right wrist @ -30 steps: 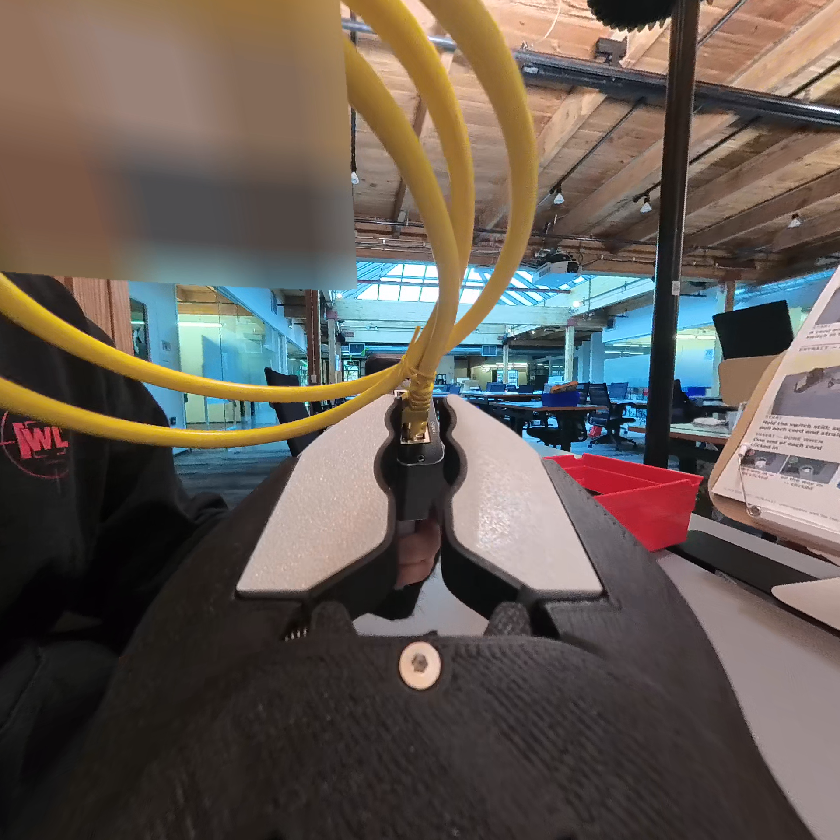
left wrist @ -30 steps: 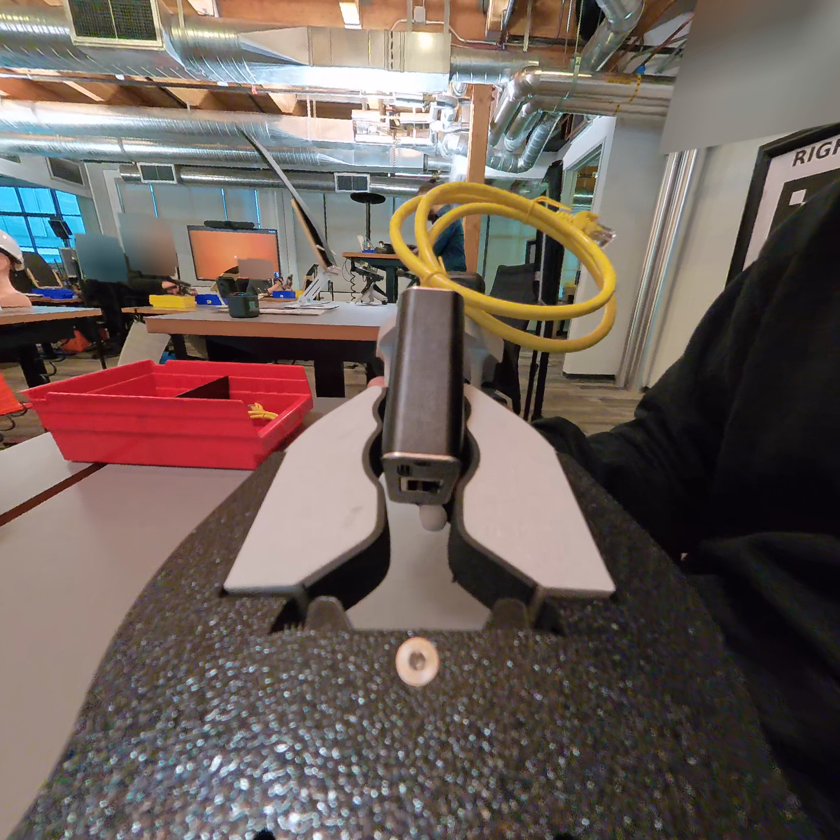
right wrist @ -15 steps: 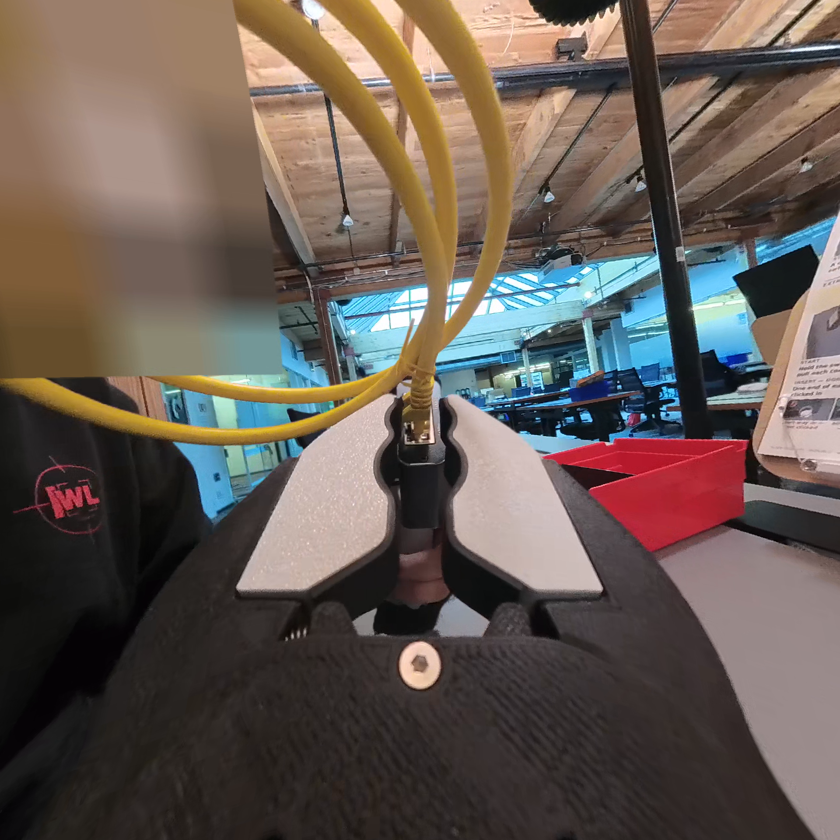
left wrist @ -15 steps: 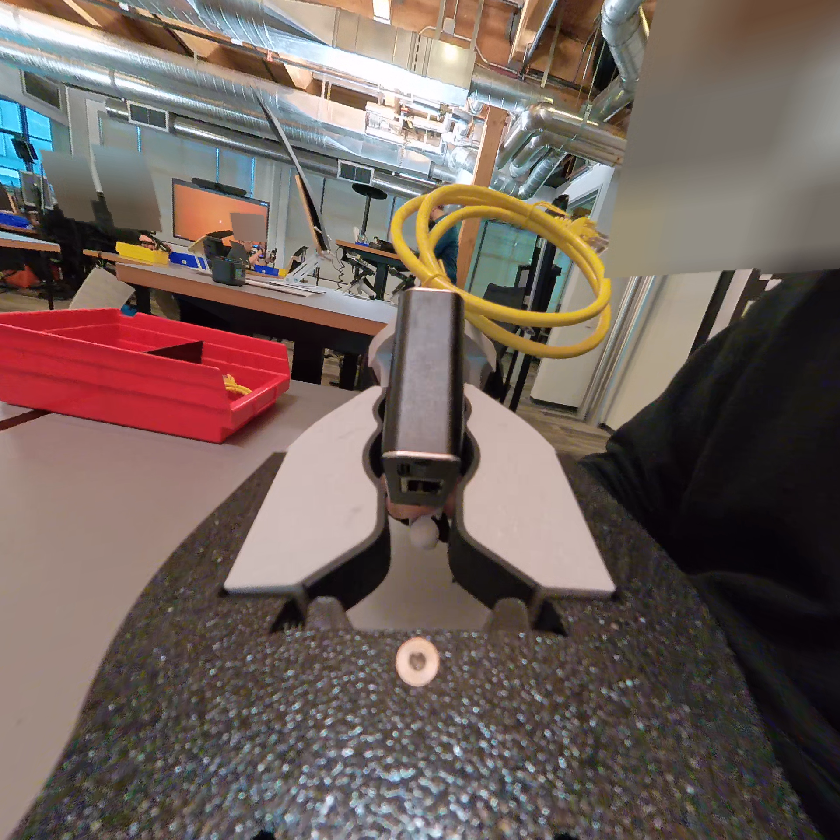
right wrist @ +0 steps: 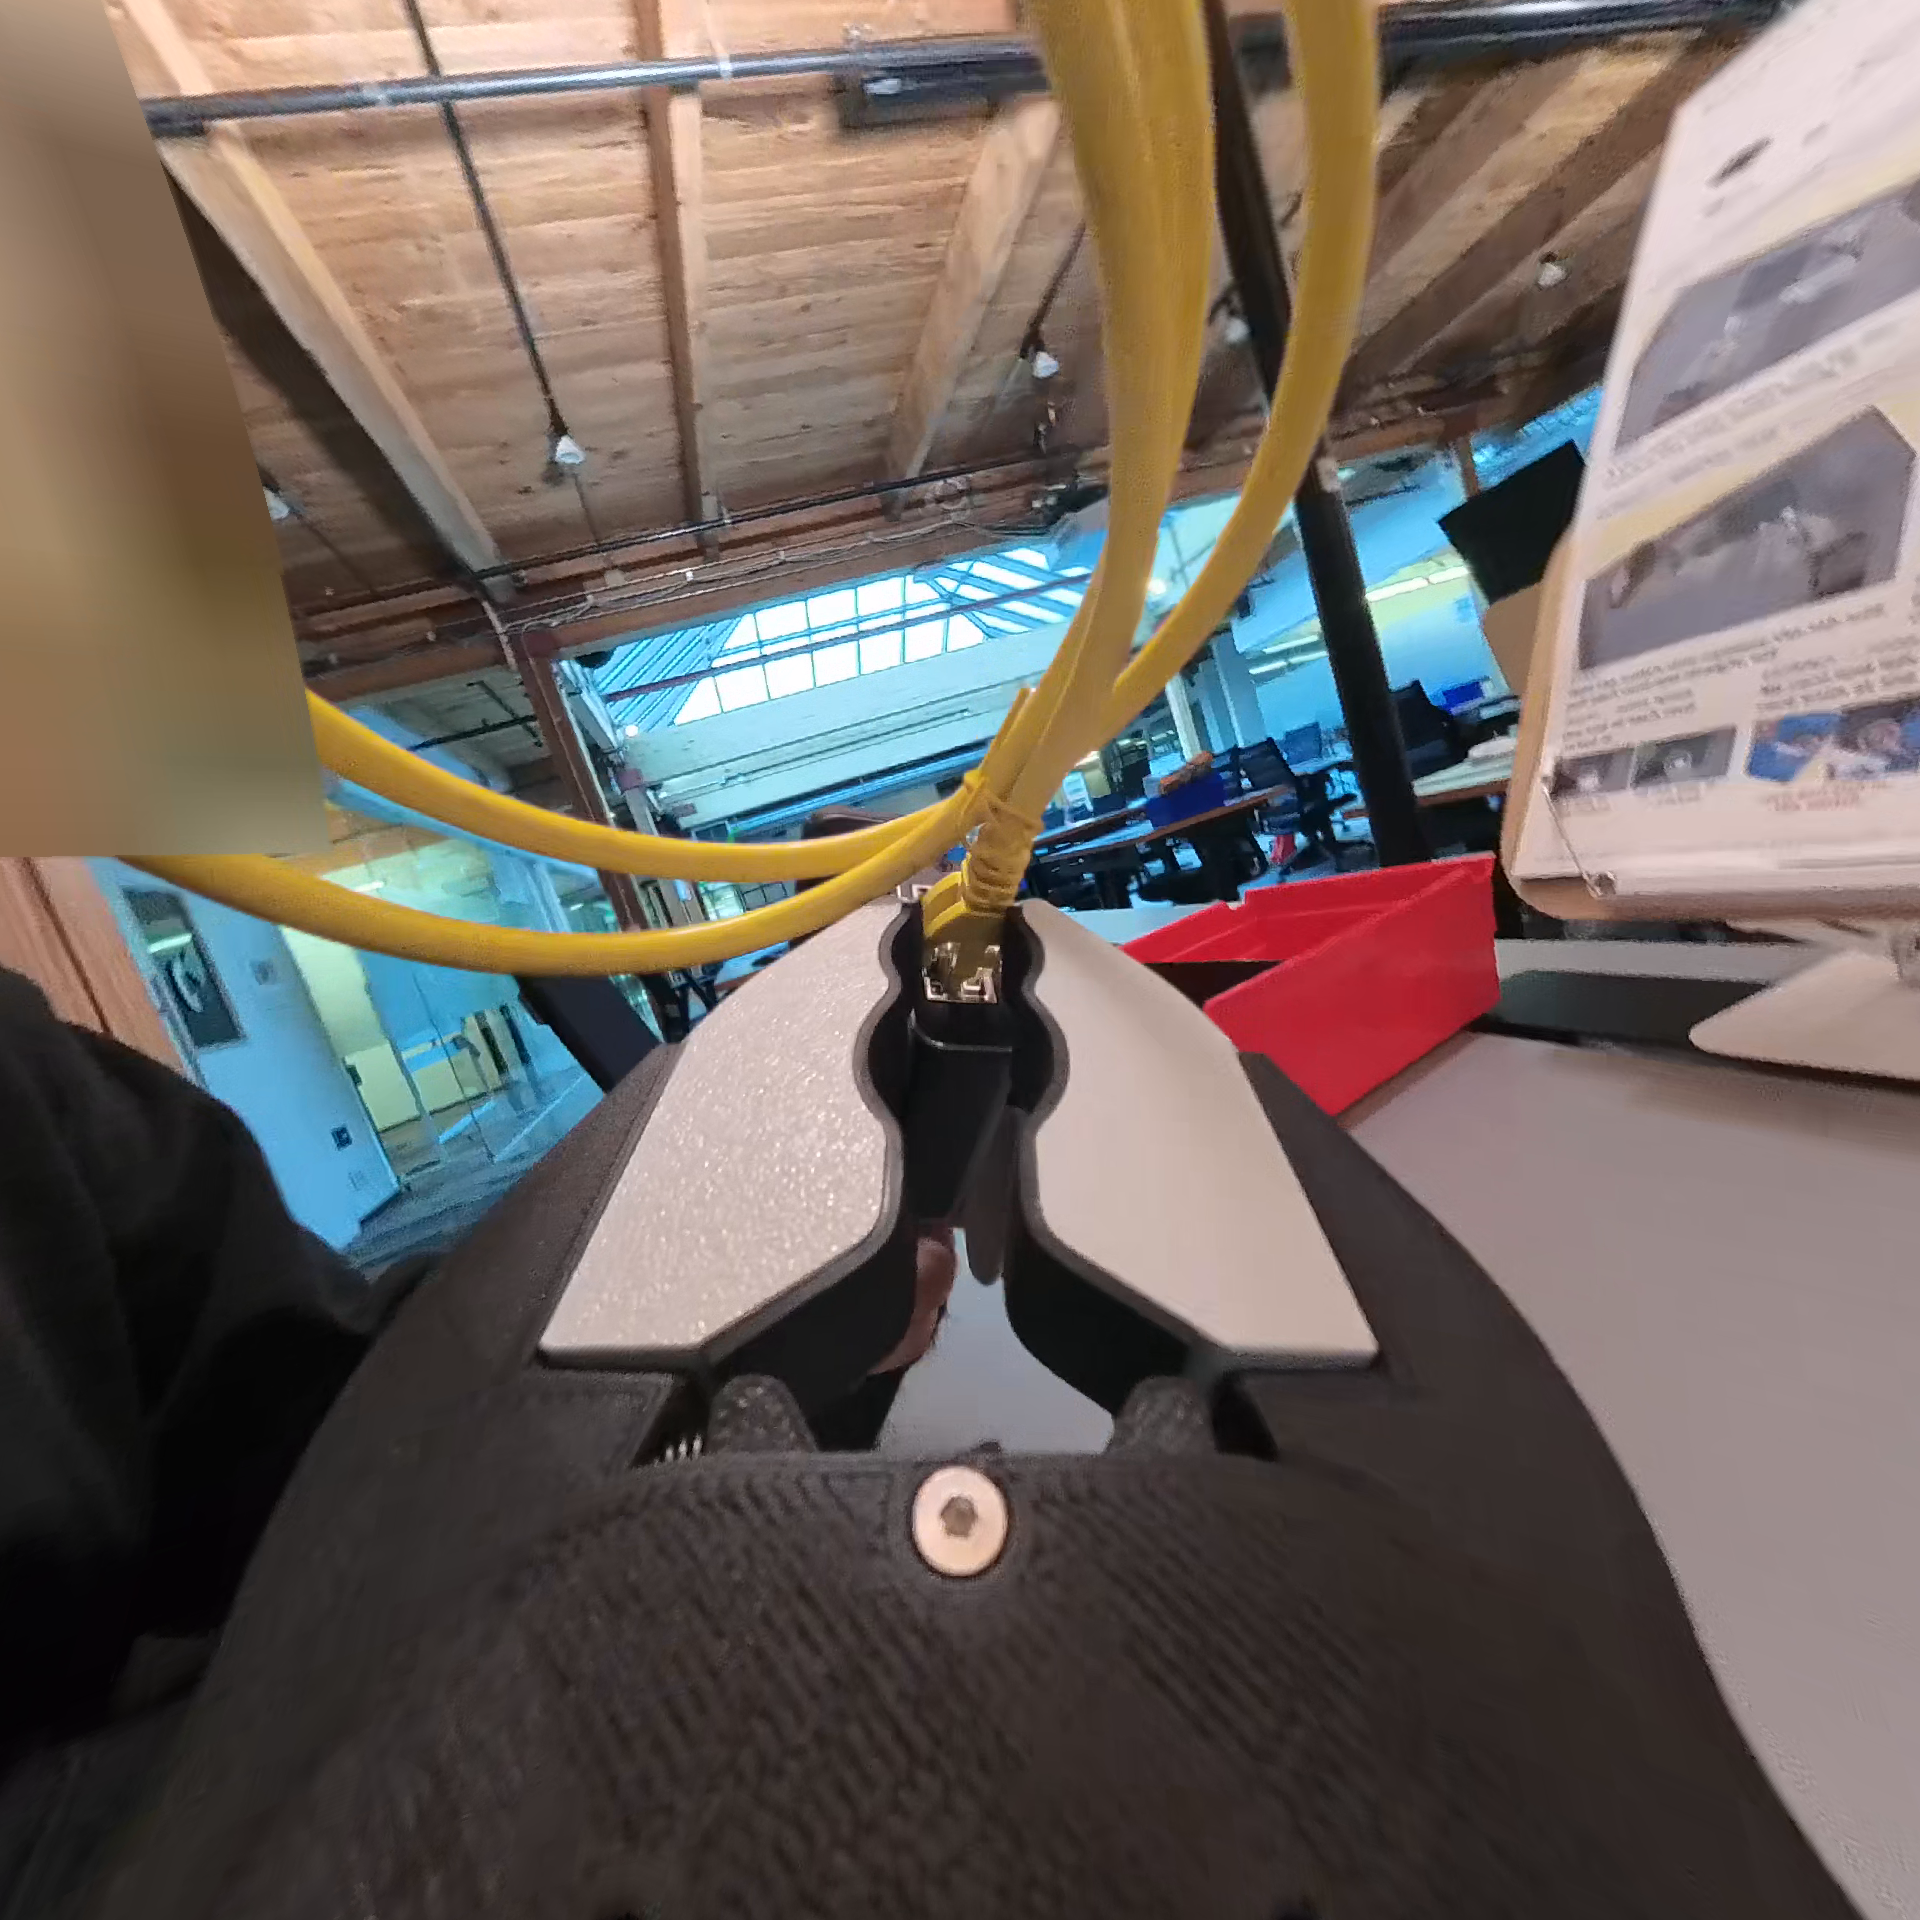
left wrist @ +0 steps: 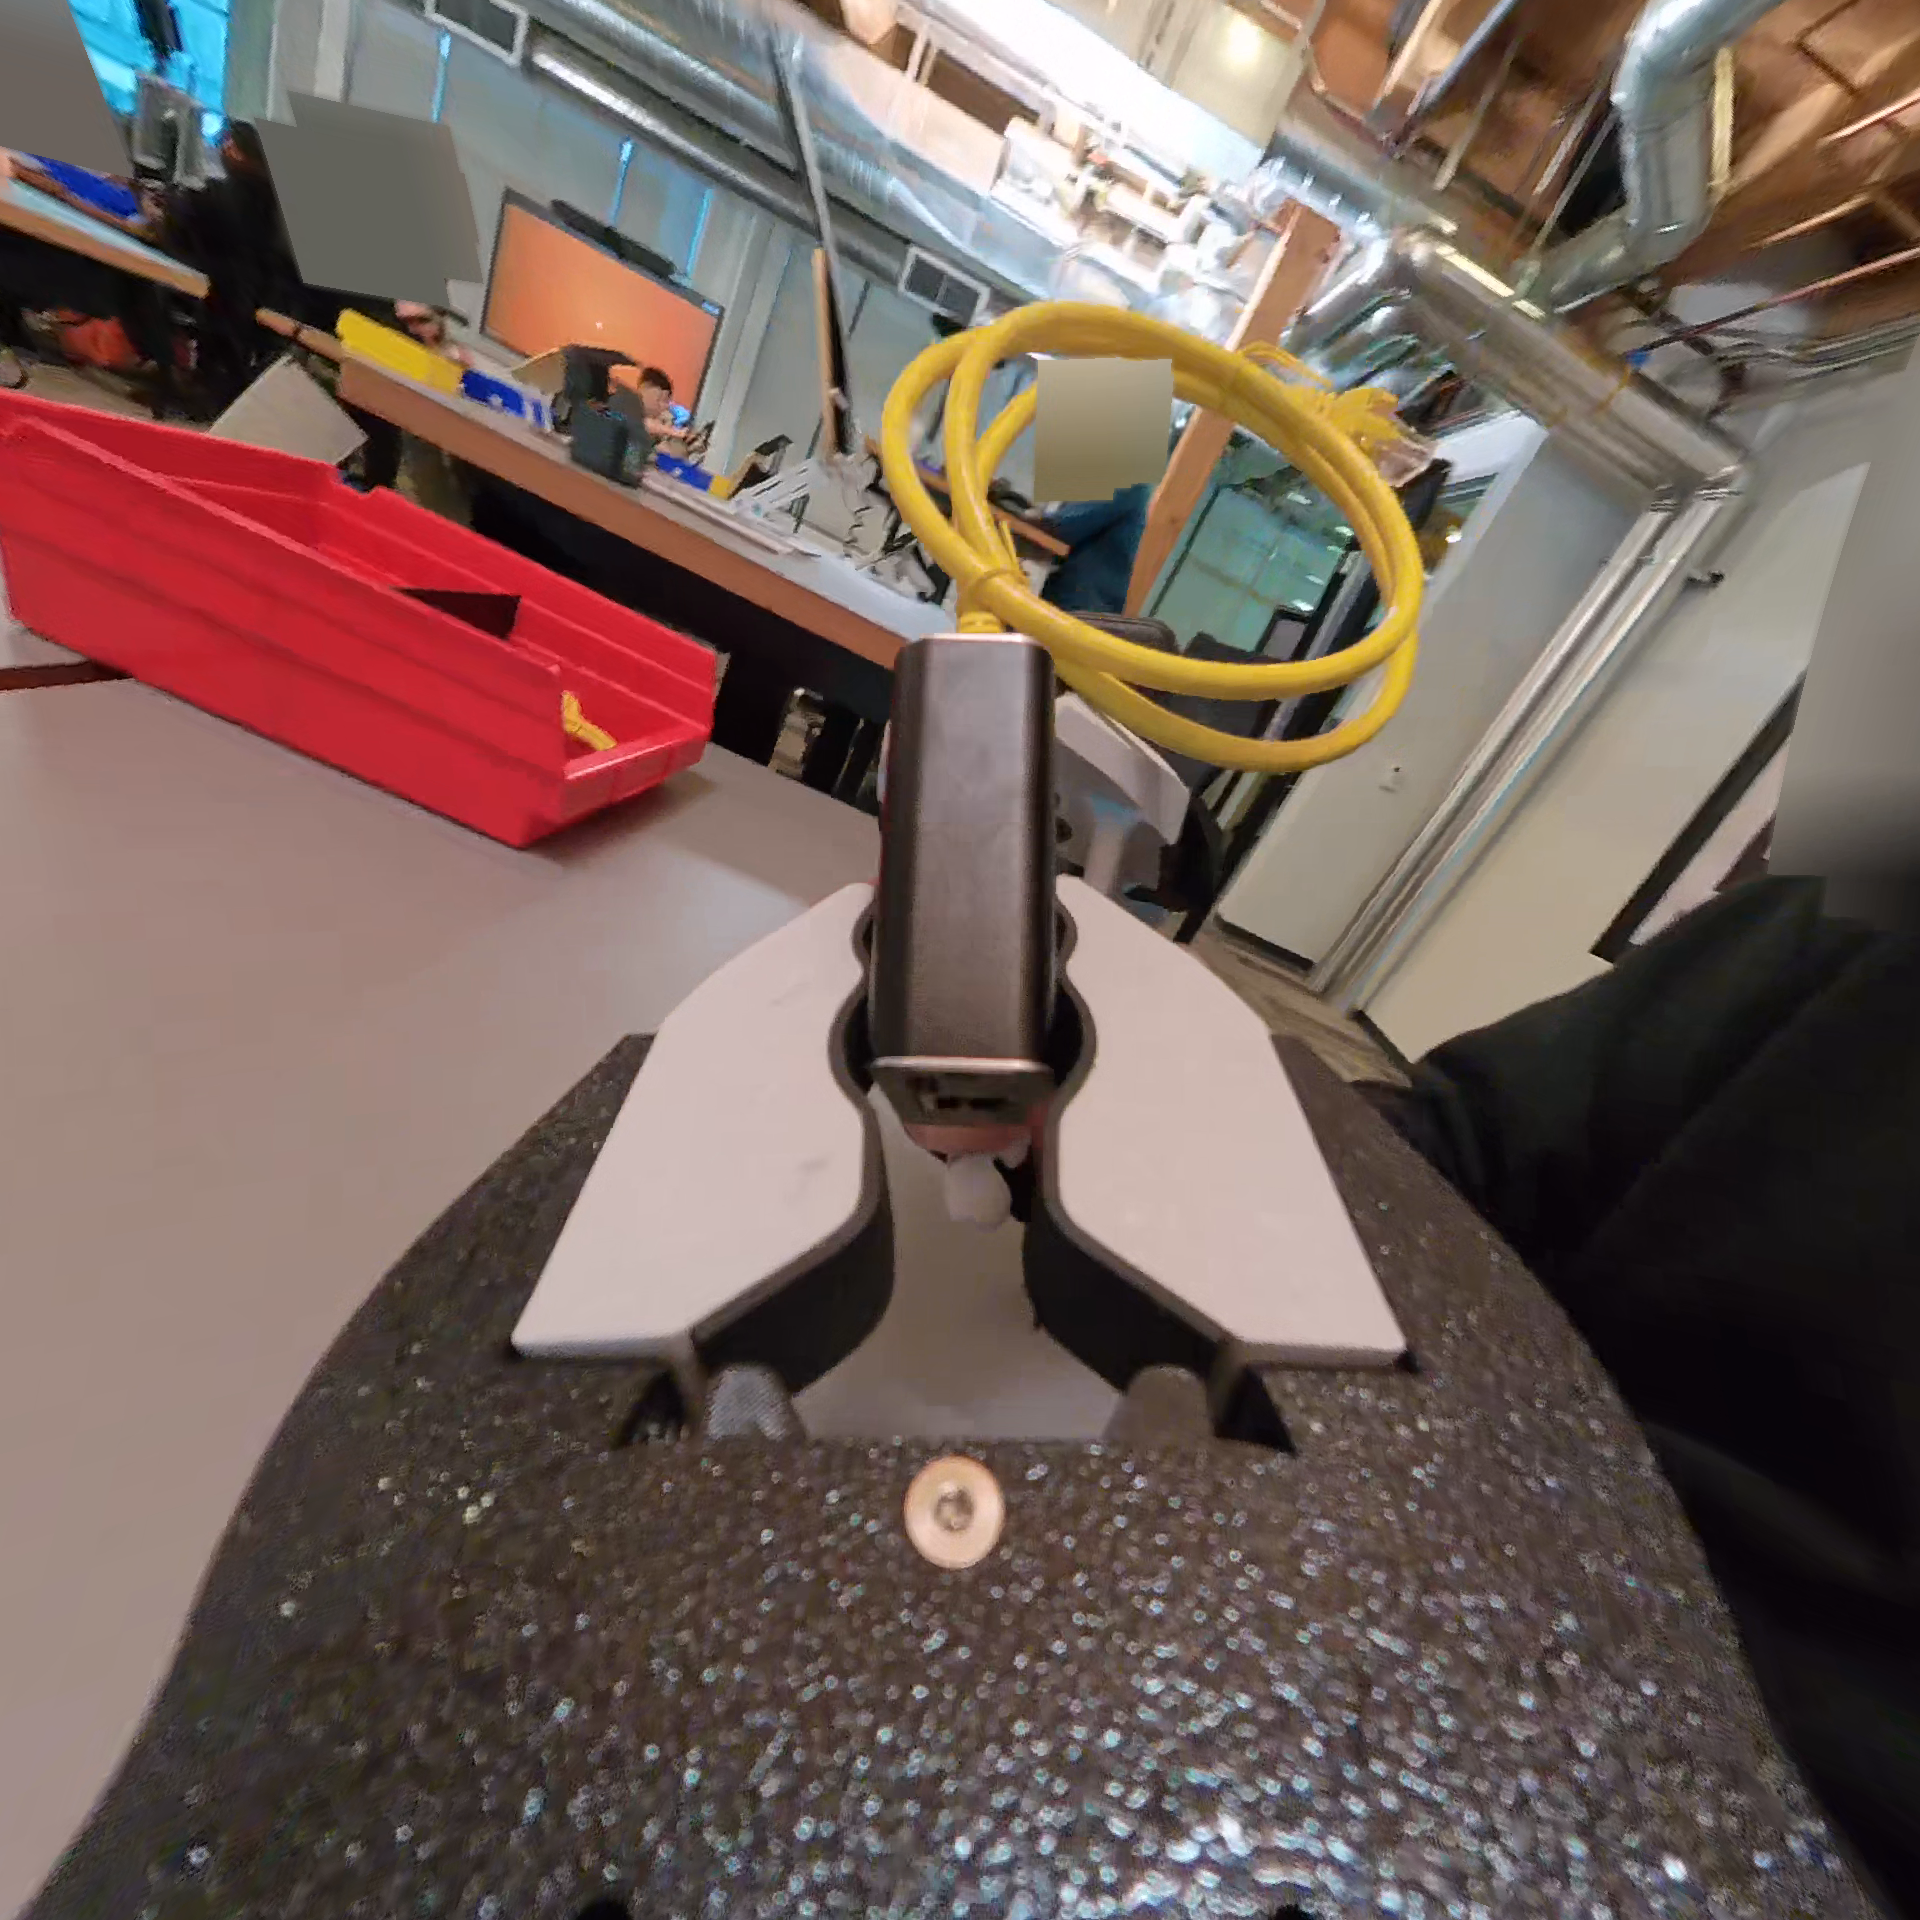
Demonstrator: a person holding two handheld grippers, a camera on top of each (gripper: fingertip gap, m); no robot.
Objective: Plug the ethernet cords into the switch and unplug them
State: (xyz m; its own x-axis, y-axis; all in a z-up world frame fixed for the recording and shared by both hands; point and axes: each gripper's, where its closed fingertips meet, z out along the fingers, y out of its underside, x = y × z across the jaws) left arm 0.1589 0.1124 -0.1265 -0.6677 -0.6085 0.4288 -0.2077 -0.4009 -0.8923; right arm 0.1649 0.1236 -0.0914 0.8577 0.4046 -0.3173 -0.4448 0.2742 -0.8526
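My left gripper (left wrist: pixel 961 906) is shut on a dark metal switch (left wrist: pixel 961 852) and holds it above the table. A coiled yellow ethernet cord (left wrist: pixel 1299 582) is plugged into the switch's far end, and its free plug (left wrist: pixel 1382 436) hangs at the upper right. My right gripper (right wrist: pixel 961 920) is shut around the cord's plug (right wrist: pixel 961 966) where it sits in the switch (right wrist: pixel 956 1112). The cord's loops (right wrist: pixel 623 935) rise over it. One of its pale fingers (left wrist: pixel 1117 753) shows behind the switch in the left wrist view.
A red bin (left wrist: pixel 343 644) with a yellow cord (left wrist: pixel 584 727) in it stands on the grey table (left wrist: pixel 260 1039); it also shows in the right wrist view (right wrist: pixel 1351 987). A printed instruction sheet (right wrist: pixel 1745 520) stands at right. The person's black sleeve (left wrist: pixel 1662 1143) is close by. The tips of both grippers are at nearly the same place.
Both grippers have tilted and swung together with the switch and cord, so the red bin has slid left in the left wrist view. Both grips are unchanged and the cord stays plugged in.
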